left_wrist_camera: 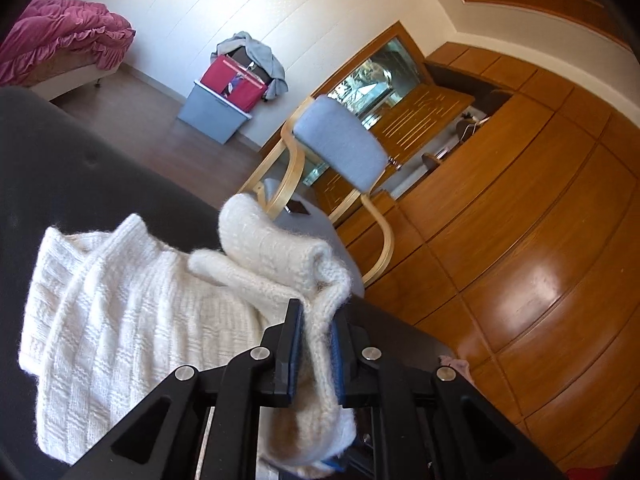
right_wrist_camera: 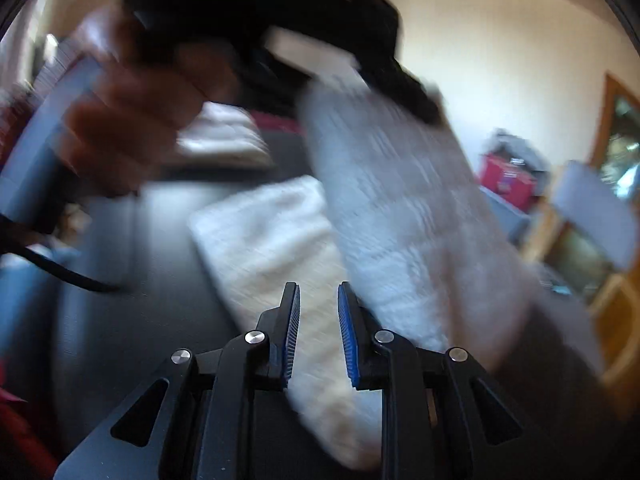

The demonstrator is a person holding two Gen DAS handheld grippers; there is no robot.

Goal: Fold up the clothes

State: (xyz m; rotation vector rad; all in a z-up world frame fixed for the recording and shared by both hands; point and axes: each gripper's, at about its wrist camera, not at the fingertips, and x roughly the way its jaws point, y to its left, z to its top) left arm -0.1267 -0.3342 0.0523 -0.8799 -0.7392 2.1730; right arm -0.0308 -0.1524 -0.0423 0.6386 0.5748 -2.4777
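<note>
The dark, flat surface [left_wrist_camera: 80, 184] carries my cream cable-knit sweater [left_wrist_camera: 120, 300], part lying flat, part lifted. My left tool [left_wrist_camera: 316, 320] pinches a knit edge of it between its blue pads; my right tool [right_wrist_camera: 318, 300] stands spread, gripping nothing, above the flat part, though that view is blurred. I judge a fold is being carried over; next, lay the held edge down squarely. Against the far wall, a grey bin [left_wrist_camera: 212, 114] holds red fabric.

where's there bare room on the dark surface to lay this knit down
Free: the dark surface left of and beyond the white knit, toward the pink bed. Crowded: right edge near the wooden chair, and around the left gripper, which pinches the knit. The right wrist view is too blurred to judge.
</note>
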